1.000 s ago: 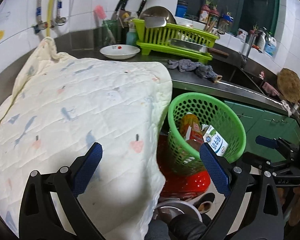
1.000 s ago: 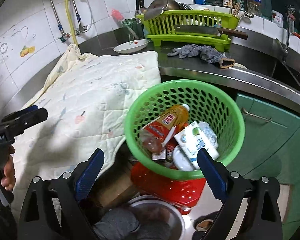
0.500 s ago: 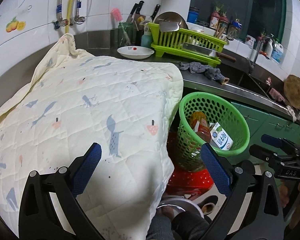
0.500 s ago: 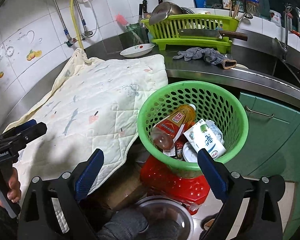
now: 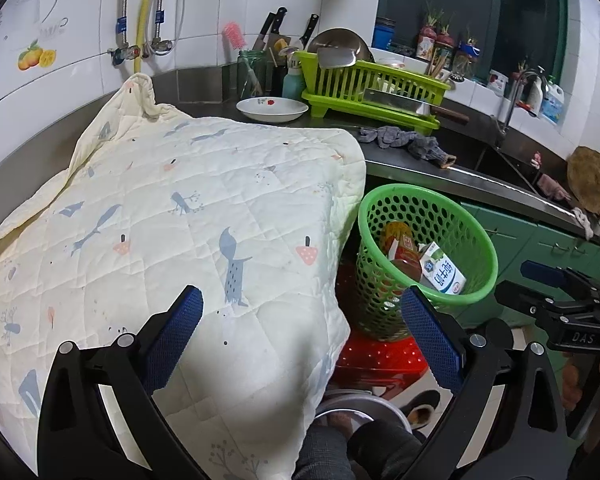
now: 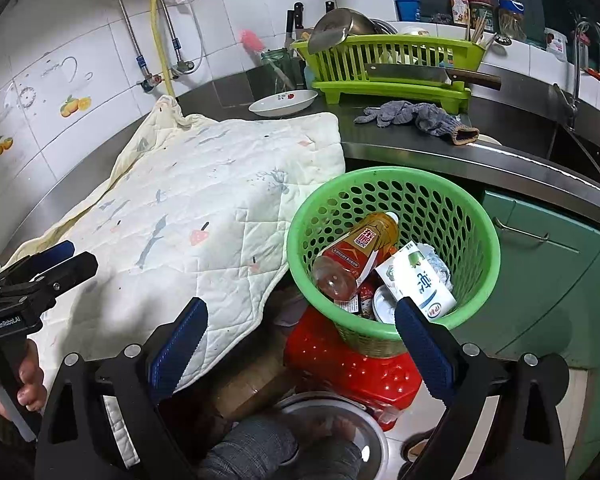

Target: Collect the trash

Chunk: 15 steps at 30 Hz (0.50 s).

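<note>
Green perforated basket [image 6: 396, 204] with tilted bottle [image 6: 356, 256], milk carton [image 6: 418, 282] inside

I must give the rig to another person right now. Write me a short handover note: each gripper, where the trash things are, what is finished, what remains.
Left gripper: open, empty, above the quilted cloth covering the counter.
Right gripper: open, empty, near the front rim of the green trash basket.
Basket stands on a red perforated crate below the counter edge. Inside: tea bottle, milk carton, a can and crumpled wrappers.
Done: that trash is already in the basket.
Left: no loose trash shows on the cloth. The grey glove on the steel counter may not be trash; check before taking it.
</note>
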Tool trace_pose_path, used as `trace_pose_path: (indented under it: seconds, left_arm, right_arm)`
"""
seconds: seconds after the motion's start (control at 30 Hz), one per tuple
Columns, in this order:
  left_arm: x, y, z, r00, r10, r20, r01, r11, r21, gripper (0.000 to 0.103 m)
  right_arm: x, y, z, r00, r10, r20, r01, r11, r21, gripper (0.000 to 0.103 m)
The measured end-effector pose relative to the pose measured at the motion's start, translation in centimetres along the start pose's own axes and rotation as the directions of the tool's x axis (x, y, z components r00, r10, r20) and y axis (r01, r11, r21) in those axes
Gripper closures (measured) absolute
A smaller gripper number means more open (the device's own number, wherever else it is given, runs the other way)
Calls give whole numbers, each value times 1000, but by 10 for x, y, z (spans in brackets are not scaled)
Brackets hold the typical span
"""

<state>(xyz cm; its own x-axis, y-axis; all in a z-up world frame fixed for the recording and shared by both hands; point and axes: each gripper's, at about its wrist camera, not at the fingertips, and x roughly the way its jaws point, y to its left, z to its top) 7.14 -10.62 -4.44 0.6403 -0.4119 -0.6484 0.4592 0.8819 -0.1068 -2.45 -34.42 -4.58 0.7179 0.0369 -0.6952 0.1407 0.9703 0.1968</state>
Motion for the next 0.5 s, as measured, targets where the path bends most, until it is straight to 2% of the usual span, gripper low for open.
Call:
trace_pose_path:
  seconds: [0.5]
  left_arm:
    - [-10,9,-1,998,58,37,-57,998,-25,5]
  right_arm:
    - [-3,12,5,1000,9,16,-9,1000,-27,12]
